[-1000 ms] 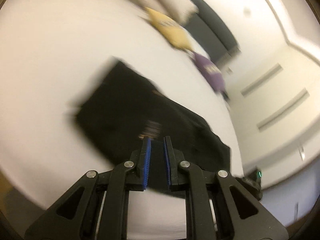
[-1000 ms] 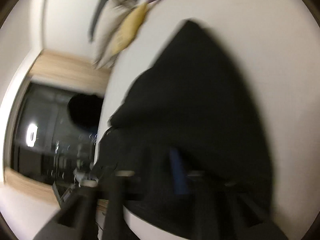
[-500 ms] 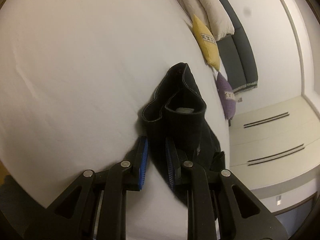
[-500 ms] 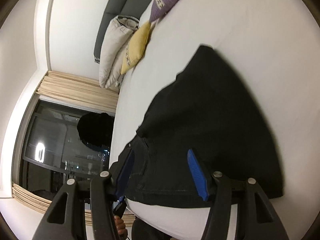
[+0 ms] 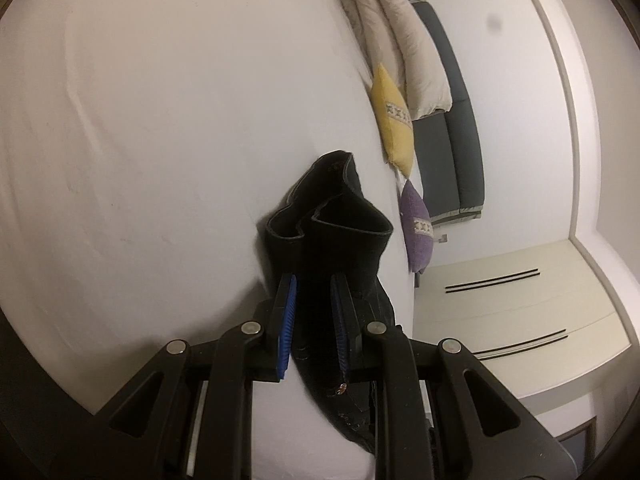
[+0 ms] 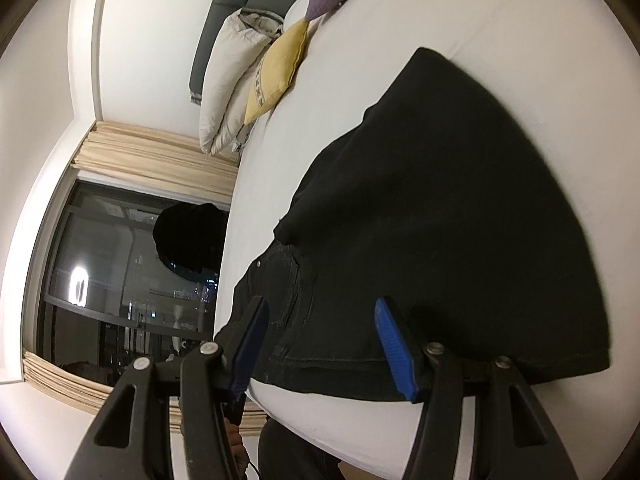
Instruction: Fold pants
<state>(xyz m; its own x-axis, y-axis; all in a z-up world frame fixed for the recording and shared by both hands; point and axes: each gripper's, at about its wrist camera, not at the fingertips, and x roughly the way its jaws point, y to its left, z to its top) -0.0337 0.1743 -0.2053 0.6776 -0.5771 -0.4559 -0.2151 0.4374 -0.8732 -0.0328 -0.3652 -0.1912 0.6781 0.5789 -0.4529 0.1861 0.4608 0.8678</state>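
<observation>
White bedding [image 5: 160,152] fills most of your left wrist view, with pillows [image 5: 396,48], a yellow cushion [image 5: 392,120] and a purple cushion [image 5: 418,232] lined up along the dark headboard [image 5: 452,132] on the right. The pants [image 5: 332,232] sit on the sheet just ahead of your left gripper [image 5: 314,312], bunched into upright loops of black cloth. The blue pads are narrowly apart with cloth running between them; from this angle you cannot tell whether they truly pinch it. The tool points somewhat downward at the bed.

Dark window glass [image 6: 132,264] and beige curtain [image 6: 160,152] take the left of your right wrist view, bed [image 6: 500,12] and cushions above. The pants [image 6: 440,220] lie here as a broad, mostly flat black panel, hem edge nearest you, riveted pocket area at the left. Your right gripper [image 6: 320,344] hovers at that near edge with jaws spread wide and nothing clamped, tilted down toward the cloth.

This looks like denim: soft, limp, fairly heavy for cloth, not slippery, nothing fragile. It should sag and drag if lifted by one point, so take the thick stitched hem or waistband, where layers give the pads something firm, and lift both corners together.
</observation>
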